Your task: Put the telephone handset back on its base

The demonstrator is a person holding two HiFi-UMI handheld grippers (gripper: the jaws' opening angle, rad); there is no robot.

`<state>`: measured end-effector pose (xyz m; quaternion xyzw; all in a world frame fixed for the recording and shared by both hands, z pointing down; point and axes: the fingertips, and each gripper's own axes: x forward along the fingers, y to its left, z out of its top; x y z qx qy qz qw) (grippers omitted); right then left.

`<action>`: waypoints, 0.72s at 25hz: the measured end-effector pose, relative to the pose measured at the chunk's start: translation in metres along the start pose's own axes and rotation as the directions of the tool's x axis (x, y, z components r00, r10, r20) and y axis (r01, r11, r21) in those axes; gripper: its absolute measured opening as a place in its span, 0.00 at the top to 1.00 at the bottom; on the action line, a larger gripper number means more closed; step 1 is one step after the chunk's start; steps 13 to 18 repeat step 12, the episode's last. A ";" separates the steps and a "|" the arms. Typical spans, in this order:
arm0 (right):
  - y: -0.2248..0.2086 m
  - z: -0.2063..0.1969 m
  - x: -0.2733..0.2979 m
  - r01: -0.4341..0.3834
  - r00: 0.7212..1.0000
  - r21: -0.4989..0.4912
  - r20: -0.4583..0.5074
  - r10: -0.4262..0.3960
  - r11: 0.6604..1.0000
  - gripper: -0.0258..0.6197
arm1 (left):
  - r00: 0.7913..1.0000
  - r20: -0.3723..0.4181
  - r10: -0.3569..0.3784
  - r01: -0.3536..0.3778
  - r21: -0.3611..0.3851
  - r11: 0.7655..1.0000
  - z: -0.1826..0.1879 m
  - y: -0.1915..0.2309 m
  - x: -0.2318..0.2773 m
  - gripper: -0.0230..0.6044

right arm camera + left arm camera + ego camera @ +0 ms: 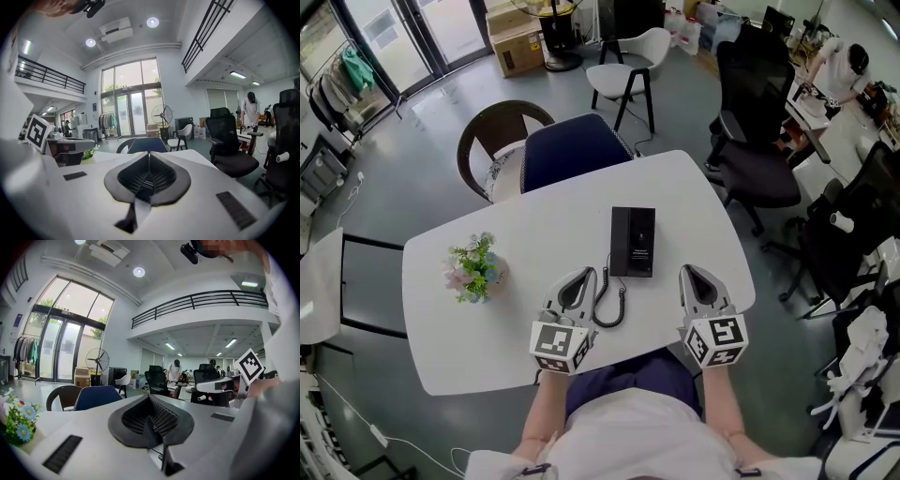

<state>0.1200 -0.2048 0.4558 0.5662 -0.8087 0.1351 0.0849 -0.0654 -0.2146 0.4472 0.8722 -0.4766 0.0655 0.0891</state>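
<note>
A black telephone [633, 242] lies flat in the middle of the white table [487, 328], and its coiled cord [609, 302] loops toward the near edge. I cannot tell the handset apart from the base. My left gripper [584, 275] rests on the table just left of the cord, jaws shut with nothing between them. My right gripper [688, 271] sits to the right of the telephone, also shut and empty. The left gripper view shows closed jaws [150, 397] with a bit of cord [161, 456] below them. The right gripper view shows closed jaws [149, 153].
A small pot of flowers [473, 267] stands on the table's left side. A blue chair [572, 150] and a brown chair [492, 136] stand at the far edge. Black office chairs [759, 141] stand to the right, and a white chair [628, 75] stands further back.
</note>
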 end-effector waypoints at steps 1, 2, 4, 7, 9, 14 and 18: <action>0.000 -0.001 0.000 -0.004 1.000 0.000 -0.005 0.004 1.000 0.91 | 1.000 -0.003 -0.003 0.003 -0.001 1.000 -0.001 -0.001 0.001 0.94; 0.000 -0.002 0.001 -0.007 1.000 0.000 -0.009 0.007 1.000 0.91 | 1.000 -0.004 -0.005 0.005 -0.005 1.000 -0.002 -0.001 0.001 0.94; 0.001 -0.004 0.002 -0.013 1.000 0.000 -0.015 0.013 1.000 0.91 | 1.000 -0.005 -0.007 0.007 -0.015 1.000 -0.004 -0.001 0.002 0.94; 0.002 -0.006 0.003 -0.018 1.000 0.001 -0.019 0.018 1.000 0.91 | 1.000 -0.015 -0.007 0.007 -0.016 1.000 -0.007 -0.001 0.003 0.94; 0.001 -0.007 0.003 -0.021 1.000 0.002 -0.022 0.021 1.000 0.91 | 1.000 -0.021 -0.007 0.006 -0.015 1.000 -0.008 -0.002 0.004 0.94; 0.000 -0.008 0.004 -0.025 0.999 0.003 -0.025 0.025 1.000 0.91 | 1.000 -0.027 -0.009 0.009 -0.016 1.000 -0.009 -0.003 0.005 0.94; 0.000 -0.008 0.004 -0.025 0.999 0.003 -0.025 0.025 1.000 0.91 | 1.000 -0.027 -0.009 0.009 -0.016 1.000 -0.009 -0.003 0.005 0.94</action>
